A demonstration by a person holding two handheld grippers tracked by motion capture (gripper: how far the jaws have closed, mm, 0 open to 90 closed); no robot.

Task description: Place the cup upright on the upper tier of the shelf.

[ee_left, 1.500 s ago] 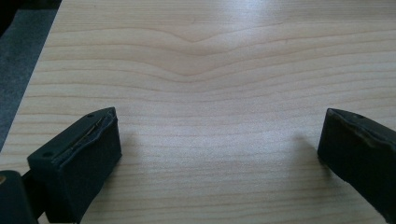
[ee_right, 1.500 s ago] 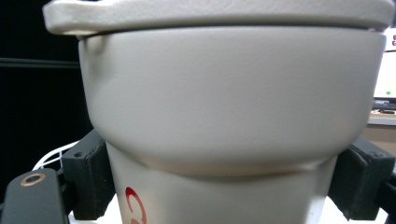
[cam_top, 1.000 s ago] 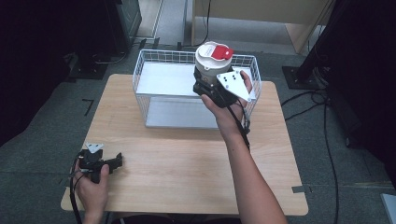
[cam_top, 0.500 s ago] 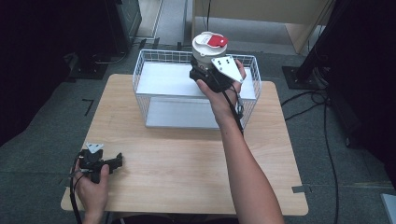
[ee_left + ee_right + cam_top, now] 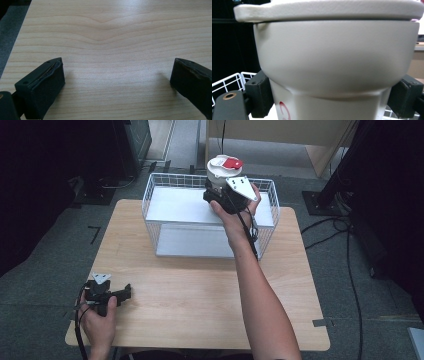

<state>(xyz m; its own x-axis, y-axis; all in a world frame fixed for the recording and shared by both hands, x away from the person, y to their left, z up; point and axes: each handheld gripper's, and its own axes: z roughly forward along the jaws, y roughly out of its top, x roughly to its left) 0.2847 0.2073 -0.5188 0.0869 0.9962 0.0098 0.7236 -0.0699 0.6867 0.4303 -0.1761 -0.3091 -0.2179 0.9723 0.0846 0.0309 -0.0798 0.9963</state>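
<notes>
Wooden worktop (image 5: 200, 290) carries a wire basket (image 5: 165, 185) at its far edge; above it the right gripper (image 5: 222, 195) clamps a white cup (image 5: 220, 172) (red-marked lid), while the left gripper (image 5: 125, 292) rests near-left, jaws wide apart and empty

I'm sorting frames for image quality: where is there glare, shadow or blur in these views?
High view: even light on the table, dark surroundings, mildly soft overall. Left gripper view: pale sheen on the wood at upper right, soft shadows beside the left gripper. Right gripper view: the white cup sits very close and looks soft, shaded under its lid, between the right gripper jaws.
</notes>
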